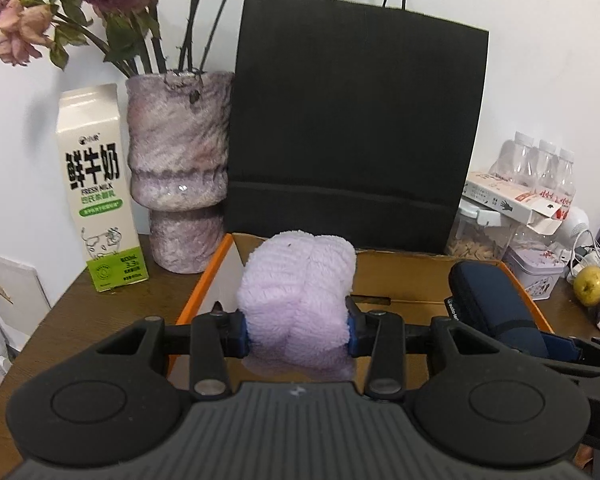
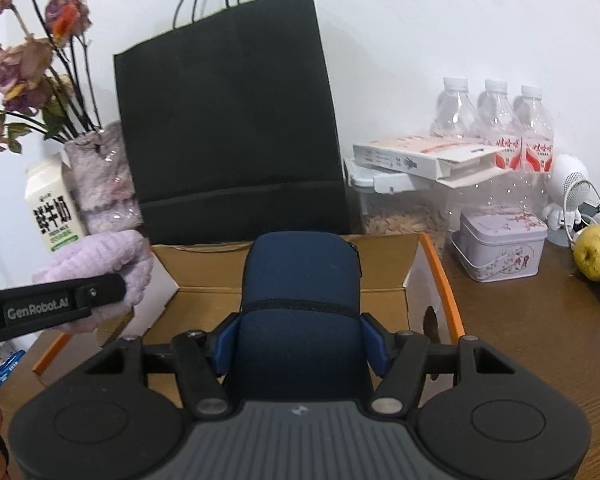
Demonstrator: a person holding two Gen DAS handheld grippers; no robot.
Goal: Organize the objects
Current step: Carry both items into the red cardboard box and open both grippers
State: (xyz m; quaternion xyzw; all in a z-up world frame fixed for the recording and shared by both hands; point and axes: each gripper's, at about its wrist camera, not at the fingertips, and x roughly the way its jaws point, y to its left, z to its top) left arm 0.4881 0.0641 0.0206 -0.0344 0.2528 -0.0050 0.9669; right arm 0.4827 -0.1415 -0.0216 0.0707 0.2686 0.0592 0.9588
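From the left wrist view, the left gripper (image 1: 298,330) reaches level over the near edge of an open cardboard box (image 1: 400,276) on the wooden surface (image 1: 80,312), its blue pads clamped on a fluffy lilac towel (image 1: 296,292) held above the box's left side. From the right wrist view, the right gripper (image 2: 300,344) points forward over the same box (image 2: 384,264), its fingers pressed against a navy zippered pouch (image 2: 300,280) held above the box, with a black paper bag (image 2: 228,120) standing behind.
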